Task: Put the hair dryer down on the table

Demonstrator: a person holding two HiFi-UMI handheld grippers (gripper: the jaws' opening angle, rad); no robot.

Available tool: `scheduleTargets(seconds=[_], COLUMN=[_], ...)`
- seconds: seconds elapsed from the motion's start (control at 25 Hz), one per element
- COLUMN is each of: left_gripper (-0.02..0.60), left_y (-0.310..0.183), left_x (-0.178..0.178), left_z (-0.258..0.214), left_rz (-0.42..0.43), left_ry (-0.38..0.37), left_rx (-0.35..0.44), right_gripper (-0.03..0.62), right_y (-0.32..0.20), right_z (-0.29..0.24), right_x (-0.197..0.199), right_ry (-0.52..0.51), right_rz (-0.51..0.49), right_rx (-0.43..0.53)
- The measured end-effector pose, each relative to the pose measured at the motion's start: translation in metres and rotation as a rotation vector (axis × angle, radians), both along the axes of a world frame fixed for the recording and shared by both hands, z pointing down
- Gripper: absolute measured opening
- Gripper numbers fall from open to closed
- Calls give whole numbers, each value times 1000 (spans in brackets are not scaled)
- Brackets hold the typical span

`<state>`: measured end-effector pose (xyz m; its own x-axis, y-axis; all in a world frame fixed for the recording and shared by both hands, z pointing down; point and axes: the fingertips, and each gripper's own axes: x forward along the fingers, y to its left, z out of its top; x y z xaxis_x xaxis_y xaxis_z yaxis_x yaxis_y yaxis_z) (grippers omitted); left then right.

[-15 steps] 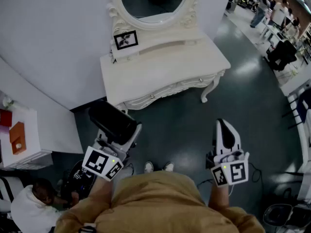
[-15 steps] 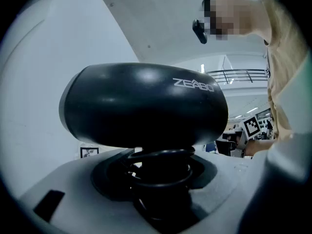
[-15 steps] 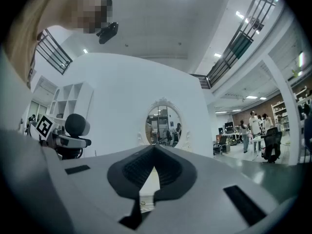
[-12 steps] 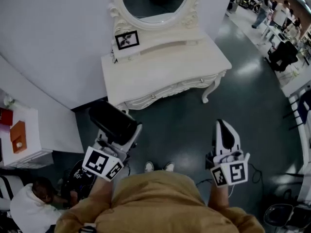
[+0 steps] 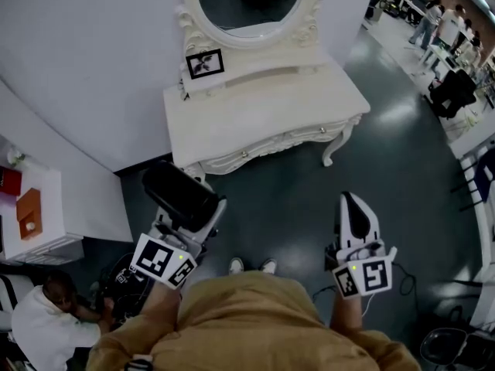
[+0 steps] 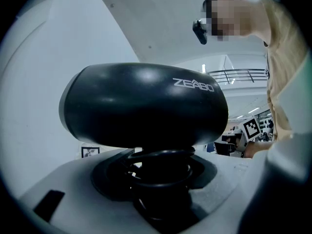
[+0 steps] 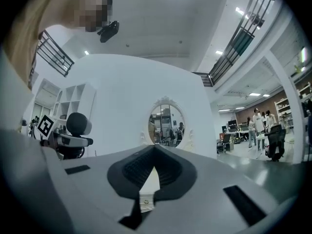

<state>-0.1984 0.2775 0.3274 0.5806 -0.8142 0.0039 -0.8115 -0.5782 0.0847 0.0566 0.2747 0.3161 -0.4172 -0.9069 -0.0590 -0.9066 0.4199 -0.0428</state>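
The hair dryer [image 5: 178, 194] is black with a rounded body, held in the air low in front of the white dressing table [image 5: 263, 113]. My left gripper [image 5: 193, 221] is shut on its handle, with a coiled cord ring around the neck. In the left gripper view the dryer body [image 6: 146, 104] fills the middle above my left gripper [image 6: 161, 179]. My right gripper [image 5: 353, 201] hangs over the dark floor to the right, shut and empty. In its own view my right gripper [image 7: 155, 149] points toward the table's oval mirror [image 7: 165, 121].
An oval mirror [image 5: 244, 2] and a small framed picture [image 5: 205, 62] stand at the back of the table. A white cabinet [image 5: 46, 222] with an orange item is at the left. A person [image 5: 42, 327] crouches at lower left. People and office chairs [image 5: 452, 91] are far right.
Both grippers keep about the same places. The view has shifted slightly, and the crouching person at lower left has moved a little down and left.
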Motion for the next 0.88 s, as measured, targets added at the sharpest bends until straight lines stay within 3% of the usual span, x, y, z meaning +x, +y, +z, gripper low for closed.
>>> scheduleTargets(seconds=[0.24, 0.88], left_gripper=[250, 250], left_y=[3, 4], left_x=[6, 49], left_z=[0, 3], left_rz=[-5, -35], left_ry=[17, 10], left_rx=[1, 21], right_gripper=[2, 2], right_y=[9, 4], right_z=[-9, 28], right_x=[4, 74], right_ry=[8, -26], right_rz=[-25, 10], right_rx=[73, 5])
